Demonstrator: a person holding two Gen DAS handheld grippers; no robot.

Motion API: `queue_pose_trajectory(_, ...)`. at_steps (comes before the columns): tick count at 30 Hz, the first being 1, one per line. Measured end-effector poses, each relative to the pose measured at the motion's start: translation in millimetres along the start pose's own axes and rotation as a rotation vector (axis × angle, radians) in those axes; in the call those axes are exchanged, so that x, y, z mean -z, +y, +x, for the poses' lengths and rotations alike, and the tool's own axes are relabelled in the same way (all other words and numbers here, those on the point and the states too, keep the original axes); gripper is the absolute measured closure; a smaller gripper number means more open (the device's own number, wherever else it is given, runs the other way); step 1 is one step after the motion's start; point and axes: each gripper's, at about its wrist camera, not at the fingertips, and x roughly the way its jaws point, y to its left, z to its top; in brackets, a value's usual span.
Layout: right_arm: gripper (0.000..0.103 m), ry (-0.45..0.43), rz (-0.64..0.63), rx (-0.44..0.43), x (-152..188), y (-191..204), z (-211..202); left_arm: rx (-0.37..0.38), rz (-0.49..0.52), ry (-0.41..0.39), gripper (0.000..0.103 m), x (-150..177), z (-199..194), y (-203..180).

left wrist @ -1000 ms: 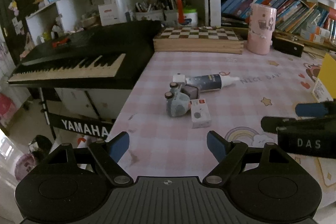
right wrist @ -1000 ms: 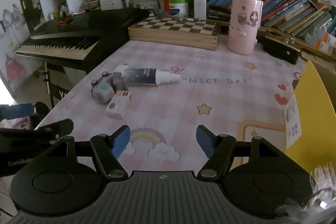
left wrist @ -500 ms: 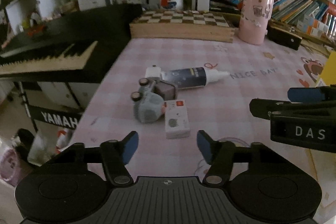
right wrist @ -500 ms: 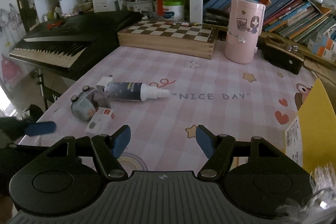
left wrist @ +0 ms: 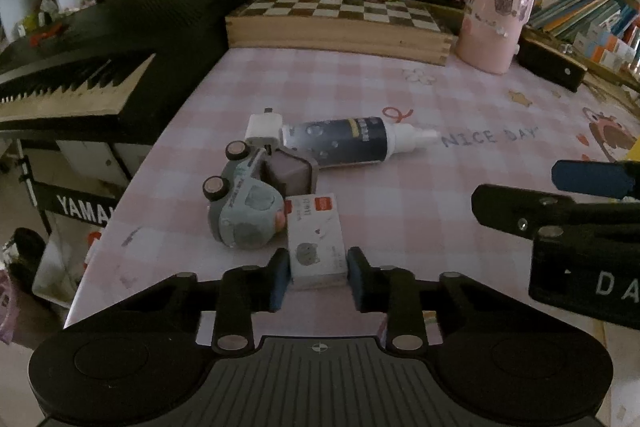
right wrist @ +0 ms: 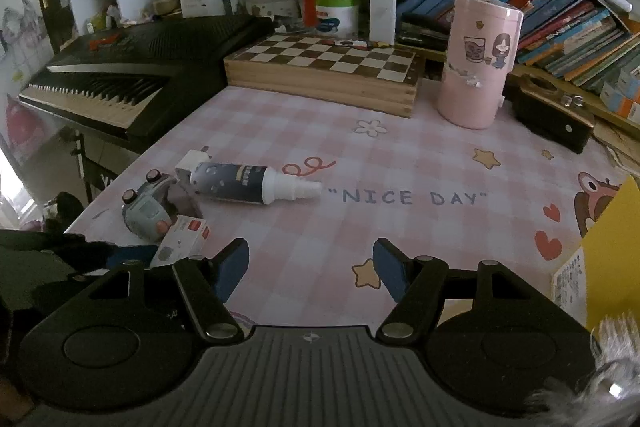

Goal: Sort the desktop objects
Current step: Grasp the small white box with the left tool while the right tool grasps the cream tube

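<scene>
since the earlier frame left tool [left wrist: 318, 277] advanced and narrowed; pads now clamp the small white box [left wrist: 316, 241] on the tabletop [left wrist: 400, 211], beside toy car [left wrist: 244, 211]. right tool [right wrist: 310, 269] half-wide, empty.

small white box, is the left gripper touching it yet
Touching. In the left wrist view the left gripper has both pads pressed against the sides of the small white box.

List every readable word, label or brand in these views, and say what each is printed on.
"NICE DAY": pink checked tablecloth.
"YAMA", cut off: front panel of the keyboard stand.
"DA", cut off: body of the right gripper.
Small white box held in the left gripper: red label and print too small to read.
Dark bottle, book spines: unreadable.
</scene>
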Motion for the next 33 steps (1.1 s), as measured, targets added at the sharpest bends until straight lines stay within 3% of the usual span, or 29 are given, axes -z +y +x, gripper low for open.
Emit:
queue_pose_trajectory(7,0.036,0.019,-0.033,-0.042,-11.3,0.1,15.8,0.032,0.024,-0.01,0.075,4.8,-18.2,5.0)
queue_pose_trajectory(11,0.038,0.039,-0.138,-0.078,-19.8,6.7,36.6,0.032,0.027,-0.003,0.075,11.0,-28.6,11.9)
queue_pose_trajectory(16,0.04,0.027,-0.35,-0.117,-34.2,18.0,63.2,0.019,0.016,-0.004,0.075,16.4,-37.6,21.0)
queue_pose_trajectory(20,0.041,0.014,-0.614,-0.217,-46.4,35.9,84.1,0.022,0.024,-0.003,0.075,20.4,-43.1,21.7)
queue_pose_trajectory(26,0.048,0.109,-0.869,-0.358,-57.9,55.1,116.5,0.022,0.05,-0.008,0.075,23.6,-49.8,20.4)
queue_pose_trajectory(30,0.058,0.173,-0.789,-0.417,-70.3,52.9,127.6,0.027,0.044,-0.013,0.075,24.7,-52.9,20.8)
queue_pose_trajectory(33,0.065,0.198,-0.717,-0.398,-72.3,48.4,129.3,0.029,0.042,-0.015,0.075,24.5,-53.2,20.6)
